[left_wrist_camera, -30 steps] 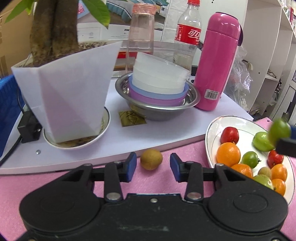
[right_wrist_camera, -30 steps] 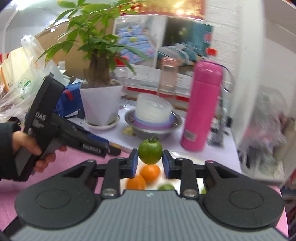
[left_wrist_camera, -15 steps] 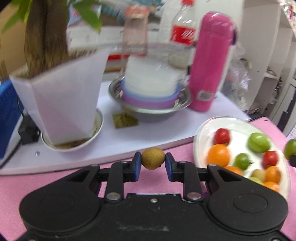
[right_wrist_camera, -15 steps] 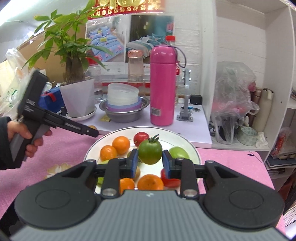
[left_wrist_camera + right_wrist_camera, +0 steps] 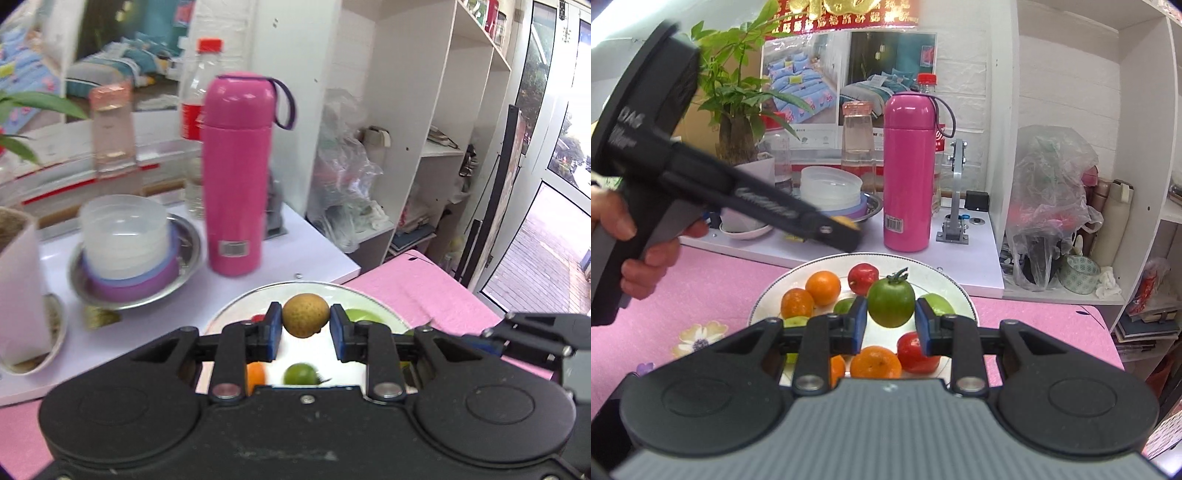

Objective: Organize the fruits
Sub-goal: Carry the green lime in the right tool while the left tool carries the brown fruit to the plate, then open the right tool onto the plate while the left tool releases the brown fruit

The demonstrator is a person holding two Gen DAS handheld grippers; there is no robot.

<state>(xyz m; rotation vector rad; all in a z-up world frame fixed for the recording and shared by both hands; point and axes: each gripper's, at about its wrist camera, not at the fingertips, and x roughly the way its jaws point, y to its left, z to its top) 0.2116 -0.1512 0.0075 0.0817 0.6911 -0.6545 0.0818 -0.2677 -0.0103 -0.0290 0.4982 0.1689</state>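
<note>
My left gripper (image 5: 306, 320) is shut on a small brown round fruit (image 5: 306, 314) and holds it in the air over the white plate (image 5: 236, 306). My right gripper (image 5: 891, 314) is shut on a green tomato (image 5: 890, 302) with a stem, held above the same plate (image 5: 764, 295). The plate holds several oranges (image 5: 823, 282), red tomatoes (image 5: 863, 275) and green fruits (image 5: 938, 302). The left gripper also shows in the right wrist view (image 5: 846, 230), at the plate's far left rim. The right gripper's body shows at the right edge of the left wrist view (image 5: 535, 332).
A pink thermos (image 5: 908, 173) stands just behind the plate on a white board (image 5: 982, 258). A steel bowl with stacked plastic bowls (image 5: 125, 240), a potted plant (image 5: 738, 122), a glass jar (image 5: 110, 129) and a cola bottle (image 5: 195, 96) stand further back. White shelves (image 5: 443, 147) are at the right.
My left gripper closed on the brown fruit, lifted it off the pink mat and carried it right over the plate. My right gripper held the green tomato and came lower over the plate.
</note>
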